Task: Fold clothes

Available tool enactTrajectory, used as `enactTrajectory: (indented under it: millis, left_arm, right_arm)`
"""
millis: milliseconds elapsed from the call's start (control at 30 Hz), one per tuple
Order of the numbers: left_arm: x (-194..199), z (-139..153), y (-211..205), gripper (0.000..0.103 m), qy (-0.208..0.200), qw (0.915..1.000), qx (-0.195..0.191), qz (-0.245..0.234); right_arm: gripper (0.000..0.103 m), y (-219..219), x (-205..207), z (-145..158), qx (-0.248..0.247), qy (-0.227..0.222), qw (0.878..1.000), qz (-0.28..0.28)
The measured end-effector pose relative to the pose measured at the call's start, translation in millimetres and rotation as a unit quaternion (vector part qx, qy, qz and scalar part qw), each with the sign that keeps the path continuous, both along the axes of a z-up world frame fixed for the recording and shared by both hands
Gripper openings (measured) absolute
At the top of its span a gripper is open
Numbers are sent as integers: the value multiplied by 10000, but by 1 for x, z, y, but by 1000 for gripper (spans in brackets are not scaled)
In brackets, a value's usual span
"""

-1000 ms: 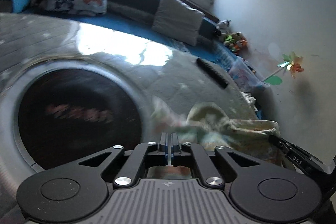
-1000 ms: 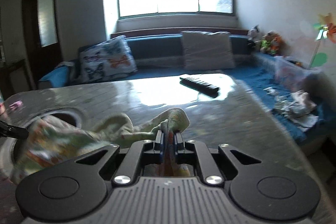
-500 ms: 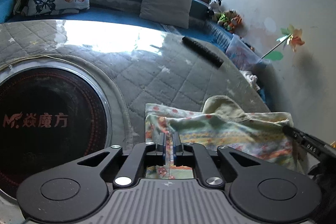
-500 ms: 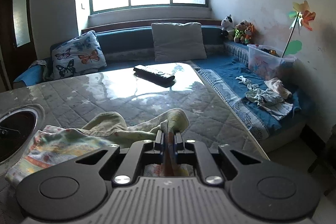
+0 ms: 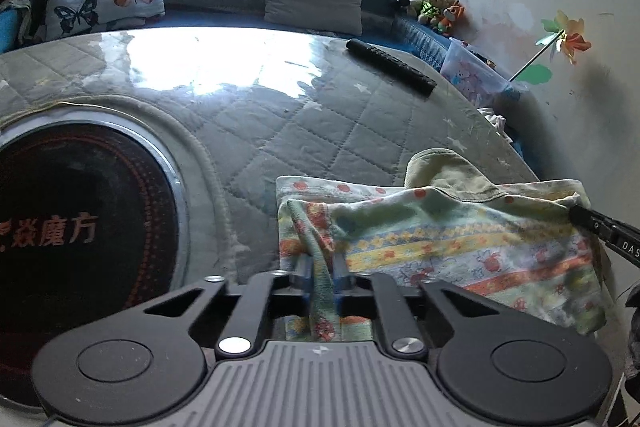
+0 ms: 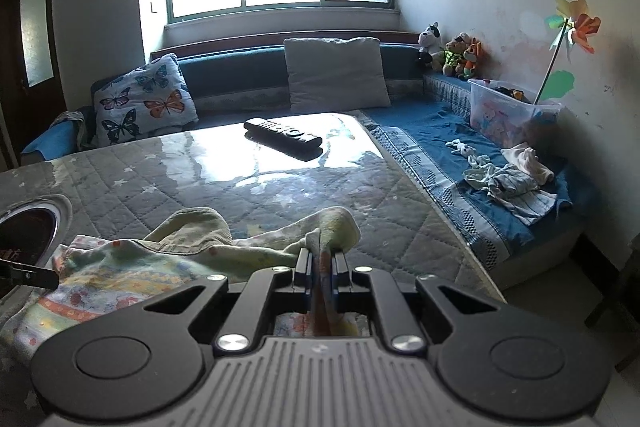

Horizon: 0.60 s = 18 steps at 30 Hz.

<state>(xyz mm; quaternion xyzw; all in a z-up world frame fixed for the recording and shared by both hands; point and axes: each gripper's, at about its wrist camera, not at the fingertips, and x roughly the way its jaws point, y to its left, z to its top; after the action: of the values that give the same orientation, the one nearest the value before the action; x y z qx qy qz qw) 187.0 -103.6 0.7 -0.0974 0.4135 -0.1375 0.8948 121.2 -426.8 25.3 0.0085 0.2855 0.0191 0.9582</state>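
A small patterned garment [image 5: 460, 239], pale green with orange and yellow bands, lies on the grey quilted table cover near the front right edge. My left gripper [image 5: 322, 263] is shut on its left edge, a fold of cloth pinched between the fingers. My right gripper [image 6: 322, 255] is shut on the garment's right edge [image 6: 336, 227]. The cloth [image 6: 132, 267] stretches between the two grippers. The right gripper's finger shows at the right of the left wrist view [image 5: 600, 227], and the left gripper's finger shows at the left of the right wrist view [image 6: 28, 275].
A round black induction cooker [image 5: 80, 219] is set into the table at the left. A black remote [image 6: 284, 135] lies at the far side. A blue sofa [image 6: 440, 123] wraps around with pillows, a plastic box [image 6: 508, 111] and loose clothes [image 6: 512, 183].
Both grippers have brought the garment down from the air and spread it flat on the table. The left wrist view has settled and come closer to the cloth.
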Motion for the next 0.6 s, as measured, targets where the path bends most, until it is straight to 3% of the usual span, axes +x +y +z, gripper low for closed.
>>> enactTrajectory:
  millis: [367, 600]
  left_arm:
    - [10, 3, -40, 5, -246, 9983, 435, -313]
    - [13, 2, -43, 9, -188, 9983, 474, -289]
  right_arm:
    - [9, -14, 9, -5, -111, 140, 9990, -398]
    - [21, -18, 7, -13, -77, 302, 9984, -469]
